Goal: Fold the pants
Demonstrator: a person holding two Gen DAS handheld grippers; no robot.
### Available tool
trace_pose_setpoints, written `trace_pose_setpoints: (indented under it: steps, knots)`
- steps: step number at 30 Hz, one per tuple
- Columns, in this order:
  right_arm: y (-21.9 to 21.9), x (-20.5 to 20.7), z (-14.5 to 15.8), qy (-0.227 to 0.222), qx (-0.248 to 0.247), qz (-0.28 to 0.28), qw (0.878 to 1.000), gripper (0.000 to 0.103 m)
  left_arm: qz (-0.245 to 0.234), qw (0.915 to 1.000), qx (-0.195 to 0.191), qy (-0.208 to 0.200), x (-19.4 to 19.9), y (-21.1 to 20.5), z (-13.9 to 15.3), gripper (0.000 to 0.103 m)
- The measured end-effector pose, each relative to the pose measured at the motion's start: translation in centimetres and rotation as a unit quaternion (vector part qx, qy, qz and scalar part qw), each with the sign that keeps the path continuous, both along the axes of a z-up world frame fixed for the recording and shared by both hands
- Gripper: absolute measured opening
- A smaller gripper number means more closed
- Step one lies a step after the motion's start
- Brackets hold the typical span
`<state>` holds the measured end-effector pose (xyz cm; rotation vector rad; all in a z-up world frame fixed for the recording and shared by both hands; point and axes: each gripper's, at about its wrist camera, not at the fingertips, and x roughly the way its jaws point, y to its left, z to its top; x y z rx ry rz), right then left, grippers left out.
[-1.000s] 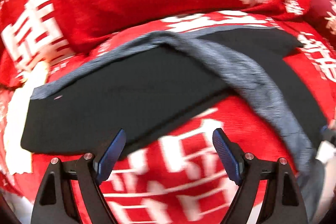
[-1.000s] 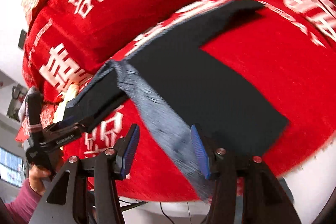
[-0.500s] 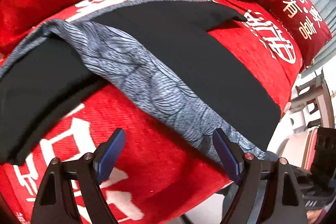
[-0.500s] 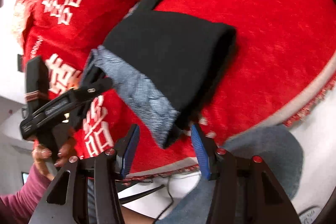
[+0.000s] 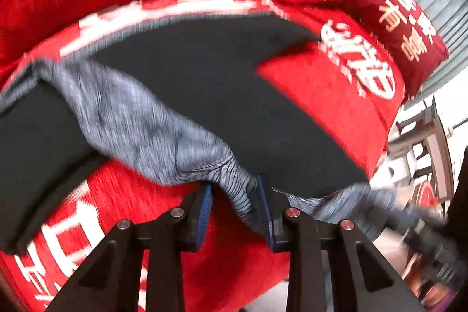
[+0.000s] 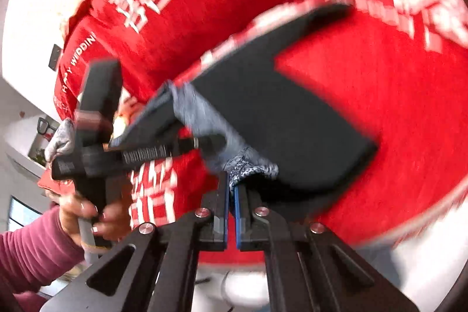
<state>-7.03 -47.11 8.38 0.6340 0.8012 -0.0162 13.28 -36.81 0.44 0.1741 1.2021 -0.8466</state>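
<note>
Both grippers sat on the grey waistband [image 5: 152, 133], the right gripper [image 6: 231, 195] pinched tight on its corner and the left gripper [image 5: 234, 201] half-closed around a bunch of it, the pants [image 6: 286, 119] stretching away from them across the red sofa [image 6: 380, 95].

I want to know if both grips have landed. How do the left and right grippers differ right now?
The right gripper has its jaws nearly together, pinching a thin corner of the grey waistband; the left gripper has a wider gap, holding a thicker bunch of the band. The right grips at the band's end, the left partway along. Both hold the same black pants on the red cover.
</note>
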Motion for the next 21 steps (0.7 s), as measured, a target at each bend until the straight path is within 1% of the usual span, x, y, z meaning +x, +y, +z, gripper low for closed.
trace_pose_setpoints:
  steps: [2,3,4,6,7,8,9,10,11,12,13,14,15,17,18,19,20,21]
  knots:
    - [-2.8,2.2,2.6,-0.019,-0.03,-0.011,0.999,0.003,0.005,0.9996,-0.014,-0.022,1.3,-0.9,1.8,0.032]
    - [-4.0,3.1,3.6,-0.027,-0.036,-0.013,0.999,0.003,0.008,0.9991,-0.022,-0.035,2.0,-1.3,2.6,0.032]
    - [-5.3,4.2,4.5,-0.033,-0.041,-0.015,0.999,0.003,0.019,0.9975,-0.027,-0.062,2.9,-1.7,3.8,0.032]
    - [-8.3,7.3,6.8,-0.041,-0.063,-0.025,0.997,0.003,0.03,0.9945,-0.02,-0.098,4.3,-2.5,5.2,0.032]
    - [-10.0,9.1,7.8,-0.042,-0.073,-0.028,0.996,0.003,0.035,0.9932,-0.018,-0.11,5.1,-2.7,5.9,0.035]
    - [-10.9,10.2,8.2,-0.042,-0.081,-0.034,0.995,0.003,0.039,0.9919,-0.016,-0.12,5.7,-2.6,6.3,0.054]
    - [-12.1,11.5,8.8,-0.04,-0.091,-0.042,0.994,0.003,0.046,0.9896,-0.015,-0.135,6.2,-2.3,6.7,0.075]
    - [-13.1,13.2,9.2,-0.035,-0.095,-0.047,0.994,0.003,0.058,0.9858,-0.013,-0.157,6.7,-1.9,7.0,0.081]
    - [-14.2,14.7,9.2,-0.028,-0.095,-0.057,0.993,0.003,0.065,0.9829,-0.01,-0.172,7.2,-1.4,7.1,0.081]
    - [-15.6,16.2,8.9,-0.022,-0.089,-0.073,0.993,0.003,0.066,0.9819,-0.003,-0.177,7.7,-0.8,7.0,0.081]
    - [-16.8,17.6,8.3,-0.015,-0.072,-0.081,0.994,0.003,0.07,0.9812,0.009,-0.179,8.4,-0.4,6.6,0.081]
    - [-17.5,18.0,7.5,-0.01,-0.063,-0.084,0.994,0.003,0.079,0.98,0.023,-0.181,9.1,0.2,6.0,0.081]
    - [-18.6,19.6,6.6,-0.002,-0.053,-0.089,0.995,0.003,0.087,0.9788,0.035,-0.182,9.7,0.8,5.5,0.081]
    - [-19.1,21.3,5.4,0.009,-0.053,-0.087,0.995,0.007,0.106,0.9767,0.054,-0.178,11.1,2.3,4.0,0.081]
    - [-19.4,22.4,4.5,0.024,-0.062,-0.084,0.994,0.008,0.118,0.9758,0.068,-0.171,12.1,3.1,2.9,0.081]
    - [-19.5,23.2,3.6,0.043,-0.069,-0.084,0.993,0.017,0.125,0.9756,0.078,-0.163,12.6,3.7,2.1,0.081]
    - [-19.6,23.4,3.0,0.052,-0.068,-0.086,0.993,0.027,0.135,0.9752,0.092,-0.149,13.3,4.5,0.8,0.081]
    - [-19.7,23.3,2.6,0.051,-0.065,-0.09,0.993,0.056,0.141,0.9745,0.103,-0.141,13.7,5.0,-0.1,0.081]
